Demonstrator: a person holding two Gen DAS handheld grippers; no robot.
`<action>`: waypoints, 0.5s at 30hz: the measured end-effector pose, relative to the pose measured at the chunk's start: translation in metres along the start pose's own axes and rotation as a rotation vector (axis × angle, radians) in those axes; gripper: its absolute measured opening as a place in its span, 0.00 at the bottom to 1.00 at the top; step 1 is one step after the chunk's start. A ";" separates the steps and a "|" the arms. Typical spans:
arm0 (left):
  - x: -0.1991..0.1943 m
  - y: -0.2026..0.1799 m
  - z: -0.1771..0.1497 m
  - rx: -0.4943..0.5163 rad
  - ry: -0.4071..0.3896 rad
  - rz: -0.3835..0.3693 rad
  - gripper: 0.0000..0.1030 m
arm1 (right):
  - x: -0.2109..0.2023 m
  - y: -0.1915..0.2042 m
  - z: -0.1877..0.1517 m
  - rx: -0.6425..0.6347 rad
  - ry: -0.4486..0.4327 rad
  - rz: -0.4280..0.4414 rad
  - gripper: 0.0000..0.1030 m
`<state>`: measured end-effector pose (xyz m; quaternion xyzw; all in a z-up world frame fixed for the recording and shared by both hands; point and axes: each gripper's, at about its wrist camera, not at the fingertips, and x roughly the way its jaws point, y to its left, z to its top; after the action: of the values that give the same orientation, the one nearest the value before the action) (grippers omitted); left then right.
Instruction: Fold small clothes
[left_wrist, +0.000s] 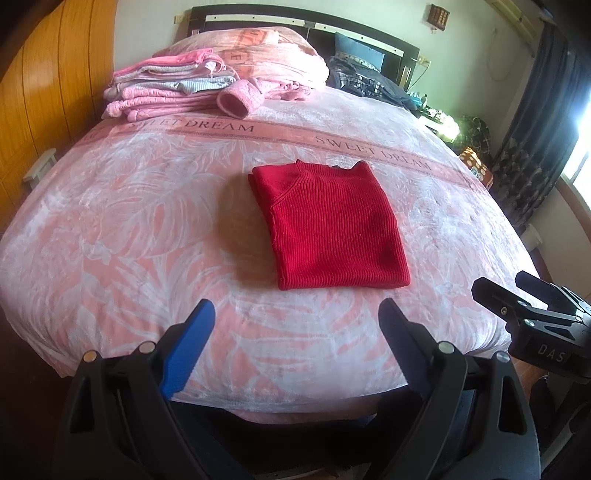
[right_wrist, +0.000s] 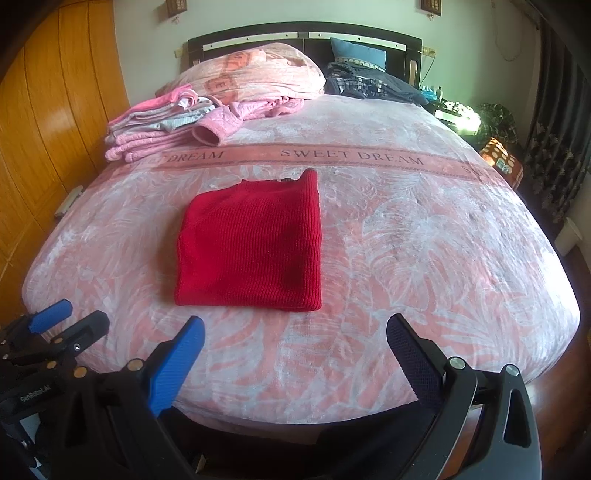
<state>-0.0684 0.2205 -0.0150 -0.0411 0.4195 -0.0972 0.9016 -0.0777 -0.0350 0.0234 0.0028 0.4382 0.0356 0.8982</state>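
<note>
A red ribbed sweater (left_wrist: 332, 229) (right_wrist: 255, 251) lies folded into a rectangle, flat on the pink bedspread near the foot of the bed. My left gripper (left_wrist: 297, 306) hovers open just short of the sweater's near edge, nothing between its blue fingers. My right gripper (right_wrist: 295, 323) is likewise open and empty, close to the sweater's near edge. In the left wrist view the right gripper (left_wrist: 517, 284) shows at the far right. In the right wrist view the left gripper (right_wrist: 70, 314) shows at the lower left. Neither touches the cloth.
A stack of folded pink and grey clothes (left_wrist: 170, 88) (right_wrist: 159, 125) sits at the far left of the bed (right_wrist: 406, 258). A bunched pink blanket (left_wrist: 277, 55) and dark clothes (left_wrist: 369, 83) lie by the headboard. A wooden wardrobe (right_wrist: 55, 110) flanks the left; curtains (left_wrist: 535, 129) hang on the right.
</note>
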 end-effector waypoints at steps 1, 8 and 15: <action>-0.001 -0.001 0.000 0.003 0.000 0.000 0.87 | 0.000 0.000 -0.001 0.001 0.001 -0.001 0.96; 0.003 -0.002 -0.002 0.004 0.014 -0.001 0.87 | 0.004 -0.006 -0.003 0.023 0.016 0.005 0.96; 0.005 -0.003 -0.002 0.007 0.023 0.005 0.87 | 0.008 -0.009 -0.005 0.021 0.025 -0.026 0.96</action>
<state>-0.0673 0.2168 -0.0199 -0.0357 0.4298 -0.0971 0.8970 -0.0761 -0.0436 0.0136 0.0063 0.4496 0.0193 0.8930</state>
